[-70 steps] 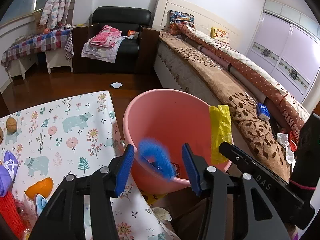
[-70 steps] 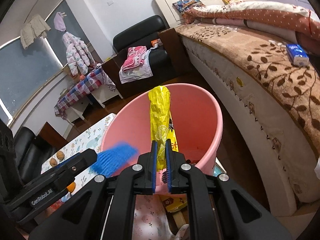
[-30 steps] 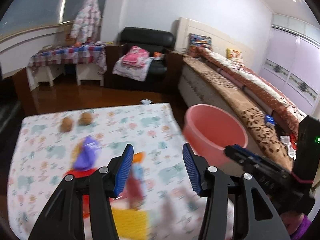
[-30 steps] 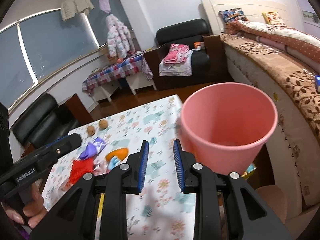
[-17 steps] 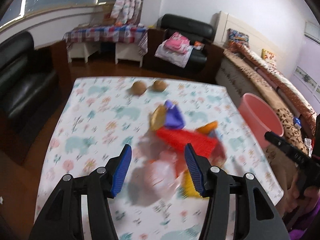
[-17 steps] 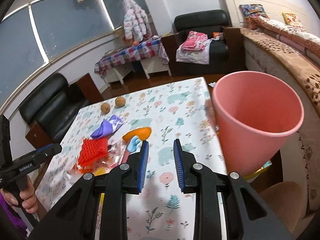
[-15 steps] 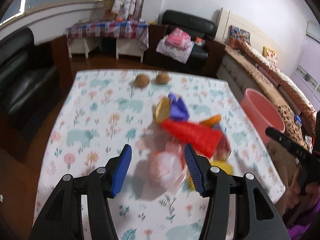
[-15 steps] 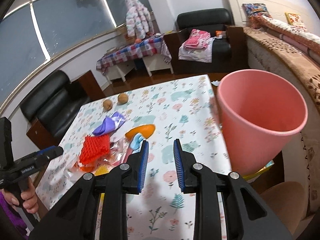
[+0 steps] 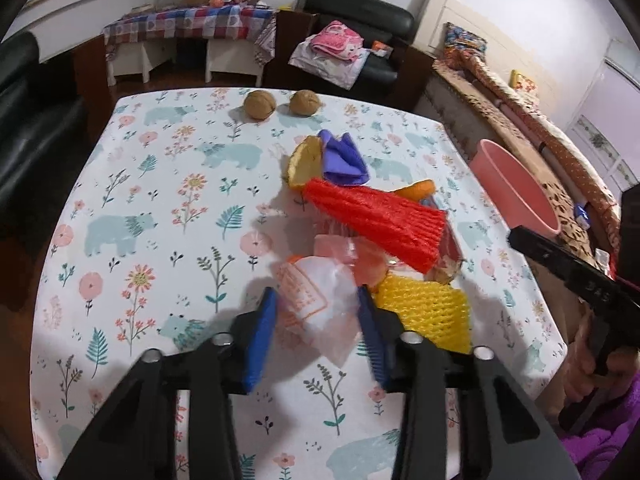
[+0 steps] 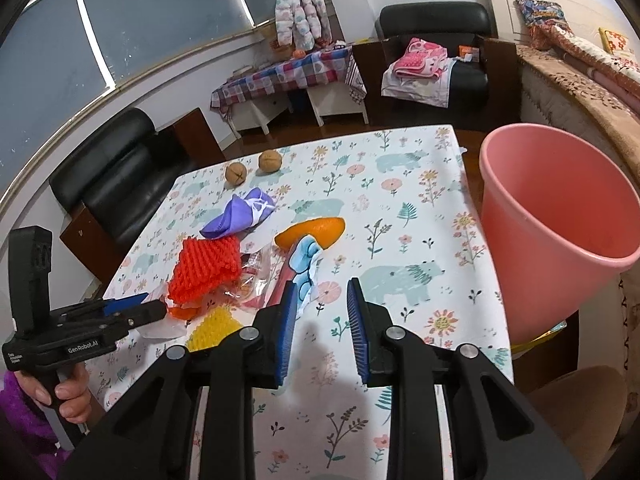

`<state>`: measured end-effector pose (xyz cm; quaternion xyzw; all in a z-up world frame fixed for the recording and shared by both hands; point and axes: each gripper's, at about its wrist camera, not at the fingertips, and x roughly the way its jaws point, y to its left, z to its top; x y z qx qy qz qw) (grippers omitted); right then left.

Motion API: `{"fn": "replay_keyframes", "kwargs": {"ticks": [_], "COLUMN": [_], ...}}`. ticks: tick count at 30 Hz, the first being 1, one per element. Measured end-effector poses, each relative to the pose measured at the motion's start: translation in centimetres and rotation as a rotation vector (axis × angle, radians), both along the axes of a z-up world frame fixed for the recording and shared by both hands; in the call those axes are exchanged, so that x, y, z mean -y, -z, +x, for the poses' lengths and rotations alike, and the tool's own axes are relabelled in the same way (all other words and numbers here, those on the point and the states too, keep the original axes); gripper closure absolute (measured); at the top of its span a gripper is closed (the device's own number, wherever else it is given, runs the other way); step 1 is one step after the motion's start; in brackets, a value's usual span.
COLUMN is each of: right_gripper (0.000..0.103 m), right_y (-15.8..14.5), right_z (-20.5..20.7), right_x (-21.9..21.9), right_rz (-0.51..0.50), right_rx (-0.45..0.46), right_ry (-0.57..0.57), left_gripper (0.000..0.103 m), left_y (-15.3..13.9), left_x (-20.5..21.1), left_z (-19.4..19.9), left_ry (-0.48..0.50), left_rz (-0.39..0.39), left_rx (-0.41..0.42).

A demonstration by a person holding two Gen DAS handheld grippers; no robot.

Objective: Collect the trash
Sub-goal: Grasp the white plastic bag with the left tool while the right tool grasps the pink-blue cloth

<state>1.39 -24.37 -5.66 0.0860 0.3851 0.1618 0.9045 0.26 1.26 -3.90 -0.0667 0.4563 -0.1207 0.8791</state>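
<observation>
Left wrist view — the left gripper (image 9: 316,322) is being lowered over the trash pile, and its jaws are closing around a crumpled clear plastic wrapper (image 9: 320,300) that lies between the pads; firm contact is not yet evident. For a clean pick, the closing is best finished low on the wrapper, so that only film is pinched and not the tablecloth (image 9: 160,200). The yellow foam net (image 9: 424,312) is lying just beside the wrapper and the red foam net (image 9: 376,220) just behind it — either may be dragged along. Two walnuts (image 9: 280,104) are sitting well beyond the wrapper.

Right wrist view — the right gripper (image 10: 320,320) is being held narrowly parted and empty, hovering over bare cloth. A blue-and-white scrap (image 10: 306,260) is touching its left pad's tip, with orange peel (image 10: 316,230) behind. The pink bin (image 10: 560,220) is standing beside the table, well apart from the wrapper.
</observation>
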Motion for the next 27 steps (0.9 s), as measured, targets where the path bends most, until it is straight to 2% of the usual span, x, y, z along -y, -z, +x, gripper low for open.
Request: {"fn": "replay_keyframes", "kwargs": {"ticks": [3,8,12,24,25,26,27], "right_gripper": [0.077,0.077,0.077,0.077,0.079,0.088,0.088], "right_y": [0.3,1.1,1.5,3.0,3.1,3.1,3.0], "right_z": [0.4,1.1,1.7,3.0,3.0,3.0,3.0], "right_x": [-0.5,-1.8,-2.8,-4.0,-3.9,-3.8,-3.8], "right_rz": [0.01,0.01,0.0,-0.037,-0.035,-0.026,-0.023], "right_rx": [-0.016,-0.058,-0.083,-0.128,-0.131,-0.132,-0.13], "right_ry": [-0.019,-0.068,-0.093,-0.097,-0.099,-0.107,-0.107], "left_gripper": [0.072,0.073,0.074,0.073,0.073,0.073,0.073], "left_y": [-0.2,-0.7,-0.7,-0.7,-0.7,-0.8,-0.9], "left_x": [0.0,-1.9,-3.4,-4.1,-4.1,-4.1,-4.2], "left_z": [-0.2,0.2,0.6,0.7,0.7,0.7,0.7], "left_ry": [-0.005,-0.121,-0.183,-0.203,-0.206,-0.207,-0.207], "left_rz": [0.044,0.087,0.065,0.046,0.044,0.043,0.044], "left_rx": [0.028,0.071,0.068,0.072,0.072,0.072,0.073]}}
